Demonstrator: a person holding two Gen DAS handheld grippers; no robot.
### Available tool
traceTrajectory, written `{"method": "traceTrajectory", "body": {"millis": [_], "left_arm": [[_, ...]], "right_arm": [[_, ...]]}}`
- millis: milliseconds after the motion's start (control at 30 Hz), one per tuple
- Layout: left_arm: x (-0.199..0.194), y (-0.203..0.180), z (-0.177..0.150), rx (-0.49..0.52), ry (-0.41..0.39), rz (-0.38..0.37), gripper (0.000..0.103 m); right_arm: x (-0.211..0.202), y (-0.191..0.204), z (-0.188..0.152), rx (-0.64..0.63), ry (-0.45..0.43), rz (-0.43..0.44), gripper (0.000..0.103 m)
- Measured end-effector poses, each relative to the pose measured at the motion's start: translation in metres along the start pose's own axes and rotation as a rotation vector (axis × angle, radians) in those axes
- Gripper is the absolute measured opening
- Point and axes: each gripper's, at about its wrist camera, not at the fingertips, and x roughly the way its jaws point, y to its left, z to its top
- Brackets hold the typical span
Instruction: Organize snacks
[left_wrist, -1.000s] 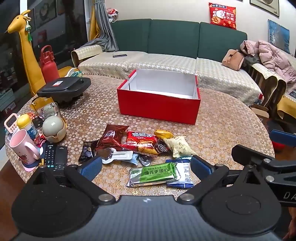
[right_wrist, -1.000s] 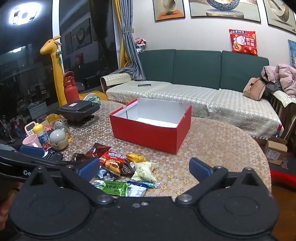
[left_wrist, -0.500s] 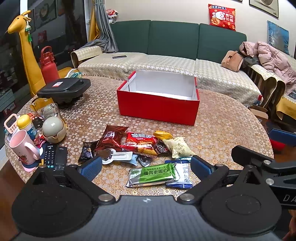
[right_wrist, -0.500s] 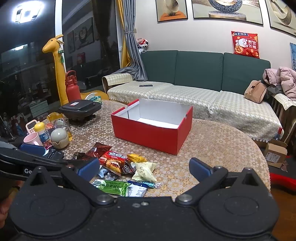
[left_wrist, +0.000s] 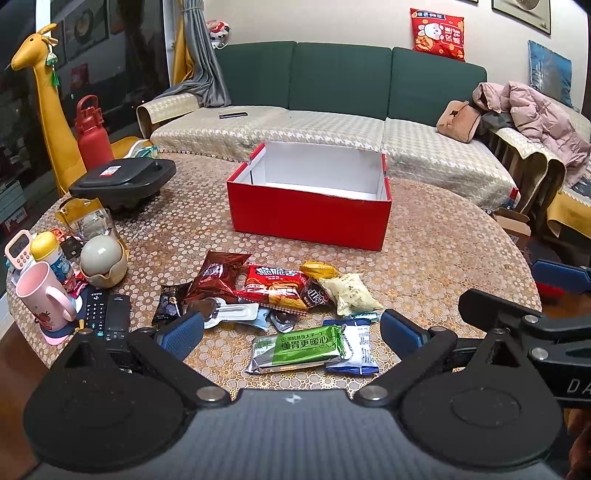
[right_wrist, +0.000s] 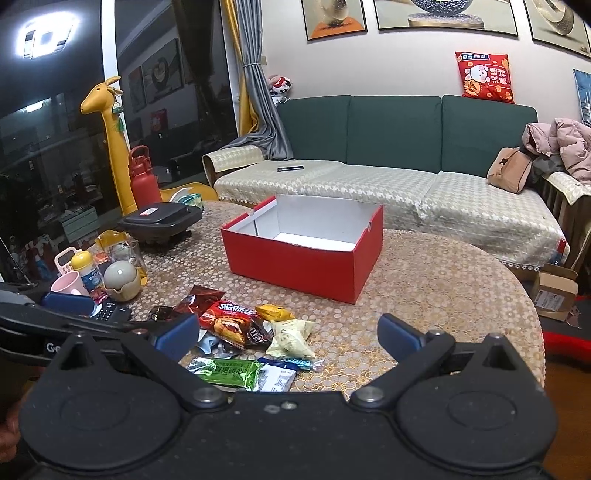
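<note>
**Both grippers poised, no snack lifted yet**

While little has altered over the last second, both views have crept slightly: the pile sits a touch lower and closer in the left wrist view, and the right wrist view has tilted up a little. The left gripper (left_wrist: 291, 328) hangs over the near table edge with fingers spread wide and nothing between them. The right gripper (right_wrist: 288, 332) is likewise spread and empty.

The snacks (left_wrist: 277, 291) lie in a loose heap on the table (left_wrist: 443, 251), untouched. The green pack (left_wrist: 299, 347) is nearest, directly at 12 o'clock from the left gripper; the red pack (left_wrist: 275, 282) lies beyond it, the pale pack (left_wrist: 349, 293) towards 1 o'clock. The box (left_wrist: 310, 218) stands open and apparently empty, further off at 12 o'clock, apart from the heap.

Judgement: sorting has not begun; the small drift reads as lining up on the green pack
</note>
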Motion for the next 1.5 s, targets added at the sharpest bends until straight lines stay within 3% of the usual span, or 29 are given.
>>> {"method": "traceTrajectory", "body": {"millis": [967,1500], "left_arm": [[-0.028,0.003,-0.007,-0.021,-0.041,-0.025,0.102],[-0.013,0.003,-0.012,-0.014,-0.003,-0.035,0.102]], "right_arm": [[-0.032,0.019,0.004,-0.085,-0.078,-0.048,0.103],[-0.020,0.020,0.001,-0.117,-0.041,-0.042,0.103]]}}
